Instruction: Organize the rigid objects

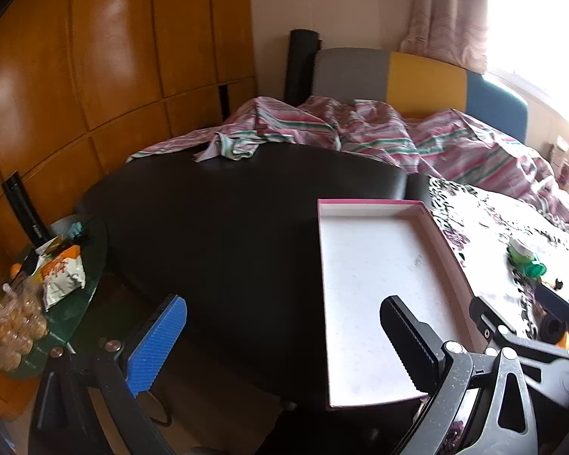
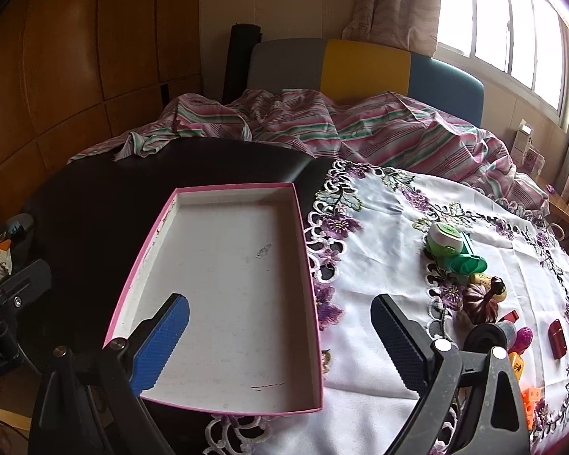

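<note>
A shallow pink-rimmed white tray (image 2: 223, 265) (image 1: 375, 288) lies empty on the black table. Right of it, on a white embroidered cloth (image 2: 390, 235), small objects lie in a cluster: a green and white toy (image 2: 451, 250) (image 1: 523, 256), a dark pumpkin figure (image 2: 480, 303), a red block (image 2: 557, 337), a purple piece (image 2: 523, 339) and orange pieces (image 2: 531, 398). My right gripper (image 2: 280, 345) hovers open over the tray's near right edge. My left gripper (image 1: 284, 345) hovers open over the black table at the tray's left edge. Neither holds anything.
A bed with a striped cover (image 2: 322, 129) lies behind the table. A glass side table (image 1: 68, 303) with snack bags and a dark bottle (image 1: 22, 208) stands at the left. Wooden wardrobe doors (image 1: 95, 57) fill the left wall. The other gripper's body shows at lower right (image 1: 531, 337).
</note>
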The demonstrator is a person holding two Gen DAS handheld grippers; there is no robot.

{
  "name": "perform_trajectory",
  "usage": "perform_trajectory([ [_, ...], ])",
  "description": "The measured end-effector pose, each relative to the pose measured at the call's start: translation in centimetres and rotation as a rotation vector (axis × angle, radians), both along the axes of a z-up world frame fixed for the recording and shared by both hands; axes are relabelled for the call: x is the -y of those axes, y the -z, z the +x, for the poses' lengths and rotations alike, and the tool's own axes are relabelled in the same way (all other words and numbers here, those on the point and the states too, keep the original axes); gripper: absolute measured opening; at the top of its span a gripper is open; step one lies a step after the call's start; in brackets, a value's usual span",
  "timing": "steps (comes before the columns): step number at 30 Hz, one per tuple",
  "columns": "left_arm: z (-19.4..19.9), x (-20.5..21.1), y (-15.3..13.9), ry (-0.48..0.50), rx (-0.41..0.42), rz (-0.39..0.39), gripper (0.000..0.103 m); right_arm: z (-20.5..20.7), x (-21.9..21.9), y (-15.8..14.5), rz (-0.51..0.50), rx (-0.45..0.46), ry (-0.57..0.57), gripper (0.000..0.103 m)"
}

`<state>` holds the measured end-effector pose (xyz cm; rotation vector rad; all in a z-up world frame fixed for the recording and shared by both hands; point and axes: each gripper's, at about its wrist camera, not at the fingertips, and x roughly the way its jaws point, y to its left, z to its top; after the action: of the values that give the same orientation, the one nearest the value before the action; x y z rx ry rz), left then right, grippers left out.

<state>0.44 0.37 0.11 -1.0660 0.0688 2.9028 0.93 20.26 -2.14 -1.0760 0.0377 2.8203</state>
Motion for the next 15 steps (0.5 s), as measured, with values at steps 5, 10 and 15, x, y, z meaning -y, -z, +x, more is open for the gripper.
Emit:
perform_trajectory([
  [5,0.0,-1.0,0.0,0.052,-0.009,-0.038,0.103,0.1,-1.1,-0.3,0.015,-0.014,-0.009,0.098],
  [10,-0.3,-2.9,-0.2,0.129,-0.006,-0.084,0.103,0.2,-4.1,-0.9,0.032,-0.015,0.002,0.099],
  [15,0.1,-5.2,-0.7,0.216,-0.041,-0.107,0.103,0.8,-9.4,-1.5,0.016,-0.001,0.083,0.099],
])
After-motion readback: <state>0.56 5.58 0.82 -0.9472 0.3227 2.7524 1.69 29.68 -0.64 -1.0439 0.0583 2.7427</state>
